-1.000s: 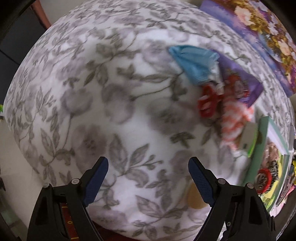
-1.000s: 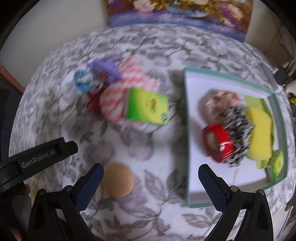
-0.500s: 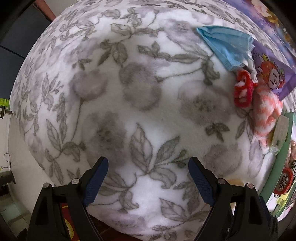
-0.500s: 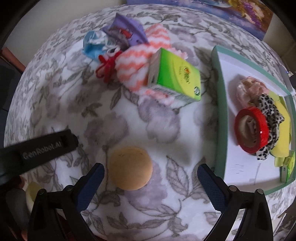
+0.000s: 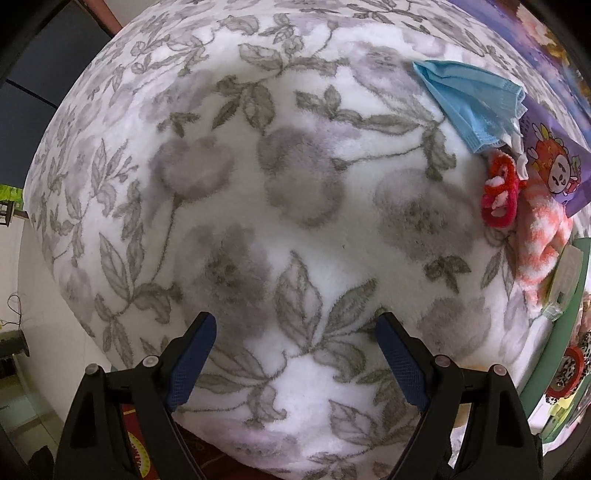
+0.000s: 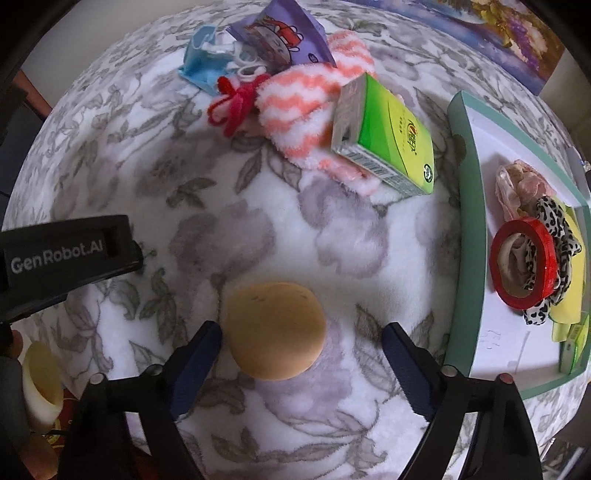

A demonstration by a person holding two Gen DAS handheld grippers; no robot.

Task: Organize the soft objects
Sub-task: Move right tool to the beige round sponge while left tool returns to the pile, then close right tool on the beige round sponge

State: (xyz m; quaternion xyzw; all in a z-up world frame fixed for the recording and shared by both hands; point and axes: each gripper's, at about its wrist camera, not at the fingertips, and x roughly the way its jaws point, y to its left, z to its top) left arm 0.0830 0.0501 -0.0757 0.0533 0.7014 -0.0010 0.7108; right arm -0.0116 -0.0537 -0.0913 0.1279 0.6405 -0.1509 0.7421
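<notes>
A round tan sponge puff (image 6: 275, 330) lies on the flowered fleece cloth (image 6: 258, 221) between the fingers of my right gripper (image 6: 301, 362). Its jaws are closing around the puff; the left pad sits right beside it and the right pad stands apart. Farther back lie a blue face mask (image 6: 199, 62), a purple packet (image 6: 284, 33), a red yarn bow (image 6: 232, 101), an orange-striped fuzzy sock (image 6: 306, 103) and a green carton (image 6: 391, 136). My left gripper (image 5: 295, 360) hangs open over bare cloth (image 5: 277, 206), with the mask (image 5: 476, 103), bow (image 5: 498, 192) and sock (image 5: 543, 240) at the right.
A green-rimmed white tray (image 6: 471, 229) at the right holds a red tape roll (image 6: 522, 266), a leopard-print scrunchie (image 6: 554, 229), a pink scrunchie (image 6: 517, 184) and a yellow sponge (image 6: 574, 295). The other gripper's black body (image 6: 62, 258) reaches in at the left. A flower painting (image 6: 480, 26) stands behind.
My right gripper has come down over the tan puff, which now lies between its fingers, and its jaws have narrowed a little. My left gripper drifted left and lower over the cloth, still open.
</notes>
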